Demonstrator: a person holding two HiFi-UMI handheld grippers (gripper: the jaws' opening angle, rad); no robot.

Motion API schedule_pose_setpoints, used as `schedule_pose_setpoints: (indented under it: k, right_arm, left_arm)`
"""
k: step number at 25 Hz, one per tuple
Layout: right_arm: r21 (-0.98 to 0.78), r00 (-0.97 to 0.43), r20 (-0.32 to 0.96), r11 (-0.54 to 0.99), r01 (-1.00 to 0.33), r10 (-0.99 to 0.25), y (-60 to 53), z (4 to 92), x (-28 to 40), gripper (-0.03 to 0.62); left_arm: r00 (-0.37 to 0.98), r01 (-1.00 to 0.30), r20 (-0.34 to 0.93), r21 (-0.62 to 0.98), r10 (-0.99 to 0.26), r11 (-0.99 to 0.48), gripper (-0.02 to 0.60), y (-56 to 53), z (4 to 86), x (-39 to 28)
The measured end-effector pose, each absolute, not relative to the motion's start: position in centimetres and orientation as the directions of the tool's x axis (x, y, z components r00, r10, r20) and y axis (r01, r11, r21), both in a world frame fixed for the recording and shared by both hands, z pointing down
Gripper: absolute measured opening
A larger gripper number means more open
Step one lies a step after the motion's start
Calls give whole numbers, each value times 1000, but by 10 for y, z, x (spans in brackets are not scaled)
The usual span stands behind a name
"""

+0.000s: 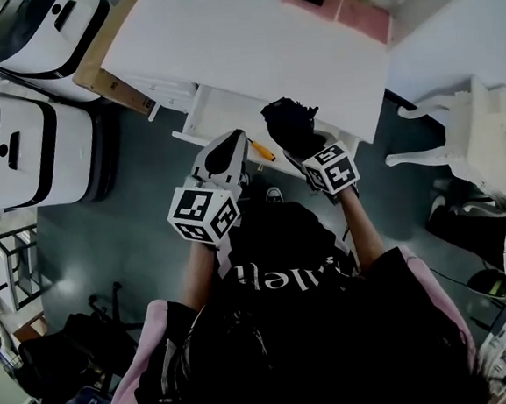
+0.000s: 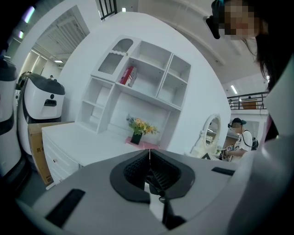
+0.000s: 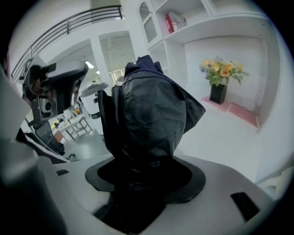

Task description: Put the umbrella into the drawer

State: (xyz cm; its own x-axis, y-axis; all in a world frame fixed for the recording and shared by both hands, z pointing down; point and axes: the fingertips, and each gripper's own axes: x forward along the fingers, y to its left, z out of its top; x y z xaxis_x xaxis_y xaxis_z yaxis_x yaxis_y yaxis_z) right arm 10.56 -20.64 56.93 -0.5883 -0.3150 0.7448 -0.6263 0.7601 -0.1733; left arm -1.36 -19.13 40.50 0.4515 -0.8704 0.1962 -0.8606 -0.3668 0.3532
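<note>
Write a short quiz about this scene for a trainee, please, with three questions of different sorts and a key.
1. True or false: the right gripper holds the umbrella.
2. The jaws of the left gripper are: A) apart; B) together, with nothing between them; C) closed on a pen.
3. Fill in: the drawer of the desk is ___.

Key: 1 true; 2 B; 3 open.
</note>
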Motion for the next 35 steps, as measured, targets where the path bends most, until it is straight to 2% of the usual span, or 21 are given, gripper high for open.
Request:
schedule_pose_setpoints:
  k: [5,15,20,27,35]
  right_arm:
    - [-86,-506,826,832,-549,-248,-223,598,90,284]
    - [-106,-380,921,880,-463,-89,-248,692,71,284]
    - [-160,-337,941,852,-498,-20,-253,732,70,284]
    - [-137,-250,968,854,-501,9,-262,772,67,284]
    - [-147,-235,972,752,-642,-10,-278,803,67,284]
  left_arm:
    - [453,-861,202,352,-868,-367,17,-208,407,-30]
    - [422,-875,237,359,-875,-325,17,-230,421,-70]
    - [413,-882,271,358,-870,-307,17,-242,434,-85]
    - [397,-889,323,370,-859,-271,17,-250,457,-109]
    - [377,-897,359,370,-854,-241,17,-259,475,-130]
